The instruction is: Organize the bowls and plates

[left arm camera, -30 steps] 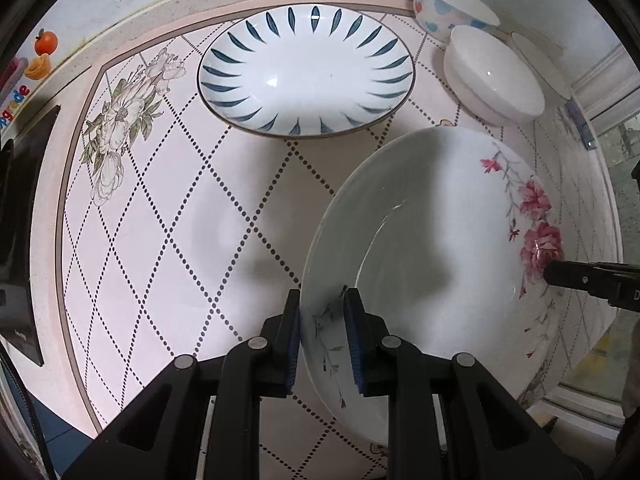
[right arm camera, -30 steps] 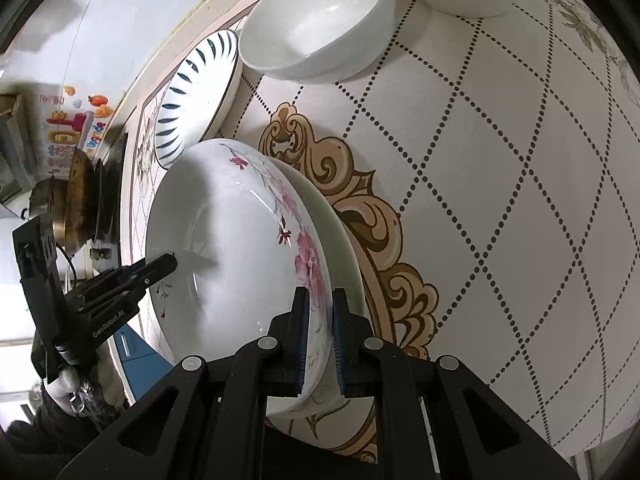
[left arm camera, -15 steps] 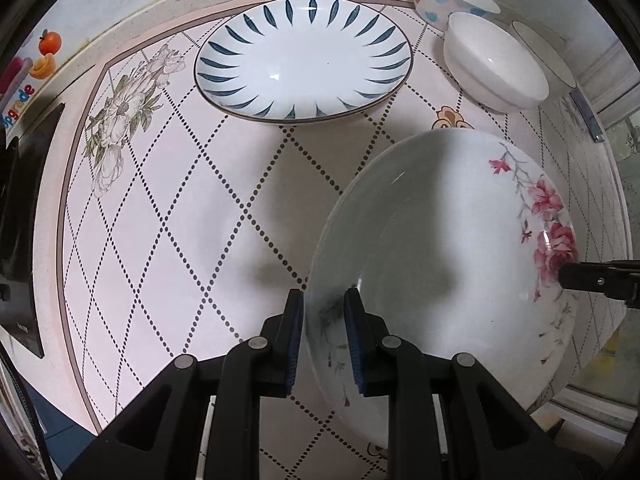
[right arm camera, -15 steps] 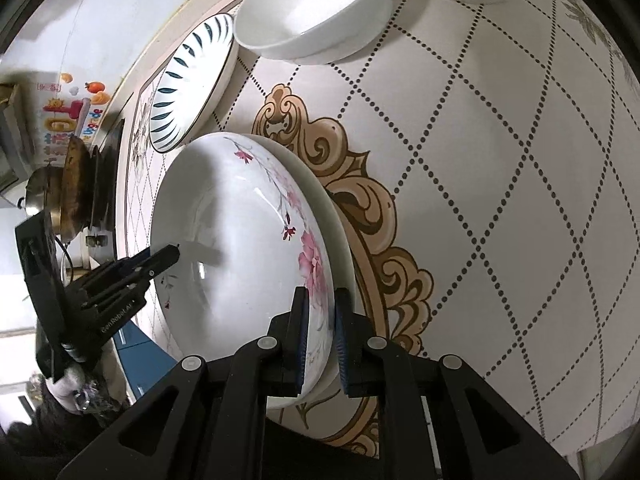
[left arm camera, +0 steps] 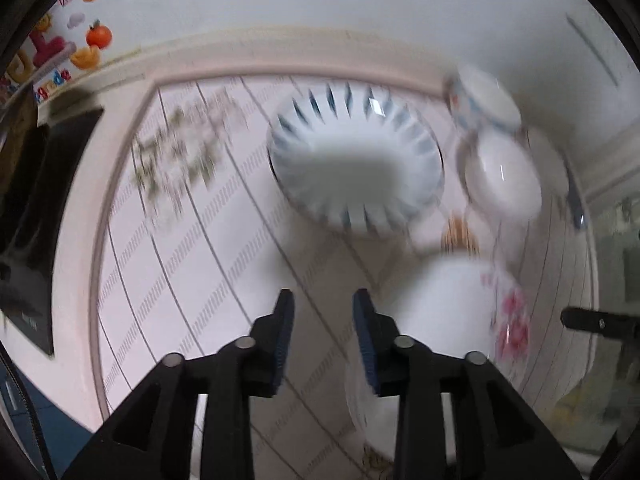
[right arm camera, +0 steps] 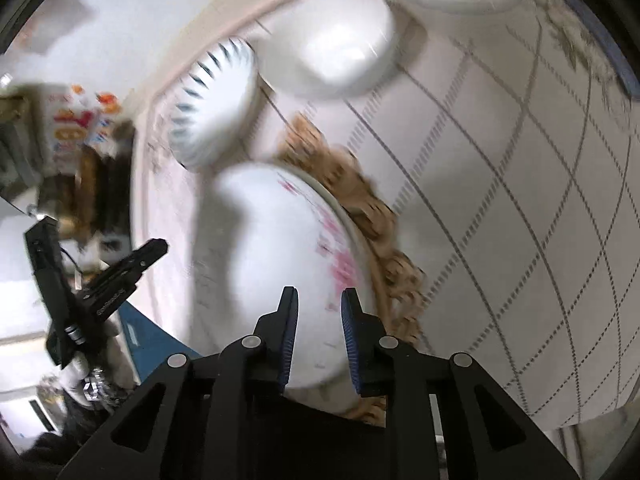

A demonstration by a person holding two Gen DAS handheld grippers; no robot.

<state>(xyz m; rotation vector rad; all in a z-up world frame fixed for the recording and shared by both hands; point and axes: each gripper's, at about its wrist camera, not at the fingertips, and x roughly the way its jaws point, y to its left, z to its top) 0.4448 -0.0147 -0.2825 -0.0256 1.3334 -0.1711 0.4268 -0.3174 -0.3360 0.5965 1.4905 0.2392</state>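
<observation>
Both views are motion-blurred. The left gripper (left arm camera: 323,334), half a second ago clamped on the rim of the pink-flowered plate (left arm camera: 452,308), now has its jaws apart with nothing between them, the plate lying just to their right on the bench (left arm camera: 172,264). The right gripper (right arm camera: 318,334) has likewise released; its jaws stand apart over the plate's near rim (right arm camera: 280,248). The blue-striped plate (left arm camera: 356,168) and white bowl (left arm camera: 504,178) remain beyond.
</observation>
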